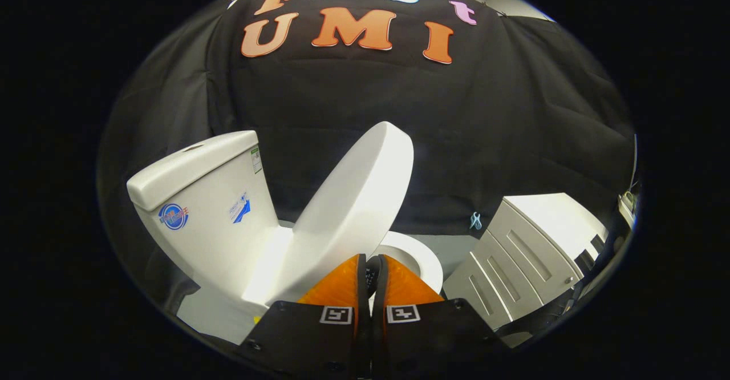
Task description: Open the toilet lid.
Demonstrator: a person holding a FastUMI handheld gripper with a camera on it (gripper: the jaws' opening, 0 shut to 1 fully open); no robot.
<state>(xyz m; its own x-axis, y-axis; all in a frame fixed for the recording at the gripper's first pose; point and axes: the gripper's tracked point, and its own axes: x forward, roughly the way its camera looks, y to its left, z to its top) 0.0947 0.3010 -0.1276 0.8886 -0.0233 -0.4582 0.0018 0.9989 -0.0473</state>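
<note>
A white toilet stands just ahead of me, its tank (211,209) to the left. The lid (353,197) is raised and tilted, with its top edge leaning back toward the tank but still apart from it. Beyond the fingers, to the right of the lid, part of the seat ring (422,260) and the bowl opening show. My gripper (370,267) is shut, the two fingers pressed together with nothing visible between them. Its tips sit right at the lid's lower side edge; I cannot tell whether they touch it.
A white cabinet (530,249) with drawer fronts stands close to the right of the toilet. Black cloth hangs behind everything. A strip of grey floor (450,249) runs between the bowl and the cabinet.
</note>
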